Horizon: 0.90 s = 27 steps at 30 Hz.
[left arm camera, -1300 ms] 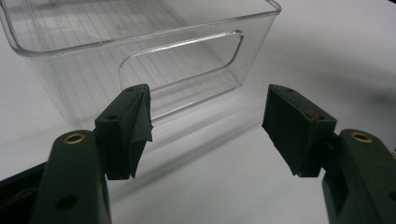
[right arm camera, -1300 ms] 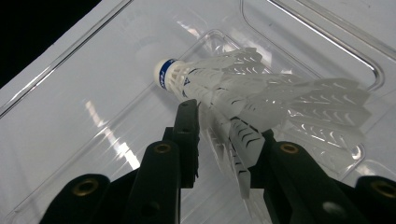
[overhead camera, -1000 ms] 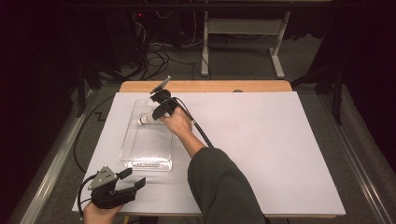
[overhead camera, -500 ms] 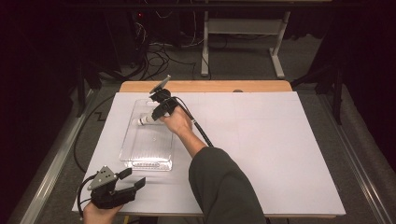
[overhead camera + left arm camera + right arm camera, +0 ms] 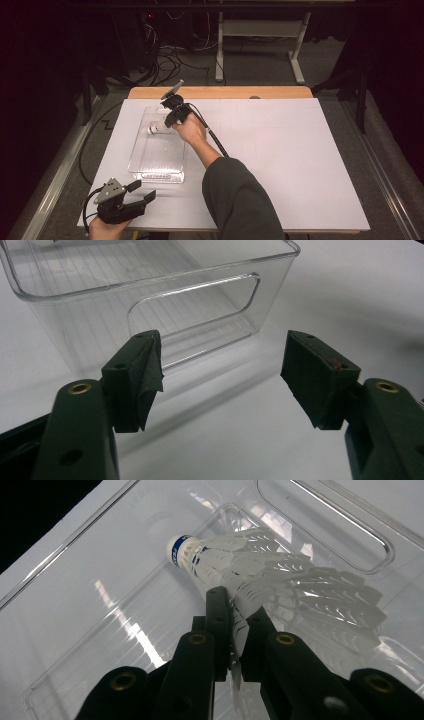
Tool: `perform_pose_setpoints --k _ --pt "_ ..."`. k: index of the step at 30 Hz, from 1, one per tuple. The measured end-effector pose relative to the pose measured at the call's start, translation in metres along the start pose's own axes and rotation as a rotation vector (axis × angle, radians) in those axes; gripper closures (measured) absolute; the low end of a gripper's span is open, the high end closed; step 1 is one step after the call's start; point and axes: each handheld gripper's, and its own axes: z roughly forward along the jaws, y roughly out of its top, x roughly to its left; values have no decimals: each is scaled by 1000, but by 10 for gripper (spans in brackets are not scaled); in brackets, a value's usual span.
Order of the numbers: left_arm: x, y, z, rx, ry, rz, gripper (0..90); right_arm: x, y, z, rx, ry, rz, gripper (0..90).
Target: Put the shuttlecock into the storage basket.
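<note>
A white shuttlecock (image 5: 240,565) with a blue-banded cork lies tilted in the far end of a clear plastic bin (image 5: 350,527). My right gripper (image 5: 235,605) has just been closing and is shut on the feather skirt, which is pinched between its pads. From above, the right gripper (image 5: 168,121) reaches into the bin (image 5: 137,155) from the right, with the shuttlecock (image 5: 156,128) at its tips. My left gripper (image 5: 144,191) rests near the table's front left corner, open with nothing between its jaws. In its own view the left gripper (image 5: 222,370) faces the bin's handle cut-out (image 5: 195,305).
A white sheet (image 5: 280,150) covers the table, with a wooden strip (image 5: 220,92) along the far edge. The right gripper's black cable (image 5: 212,137) trails across the sheet beside the forearm. Table legs and cables stand on the dark floor beyond.
</note>
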Motion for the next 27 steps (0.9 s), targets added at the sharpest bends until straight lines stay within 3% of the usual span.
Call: perform_pose_setpoints --k 6,17,27 --pt "0 0 0 3 -1 0 334 -2 -1 1 8 19 7 859" --pt "0 0 0 1 1 -1 334 1 0 4 56 9 14 730" --pt "0 0 -1 -3 3 -1 336 1 -1 -1 80 10 23 710"
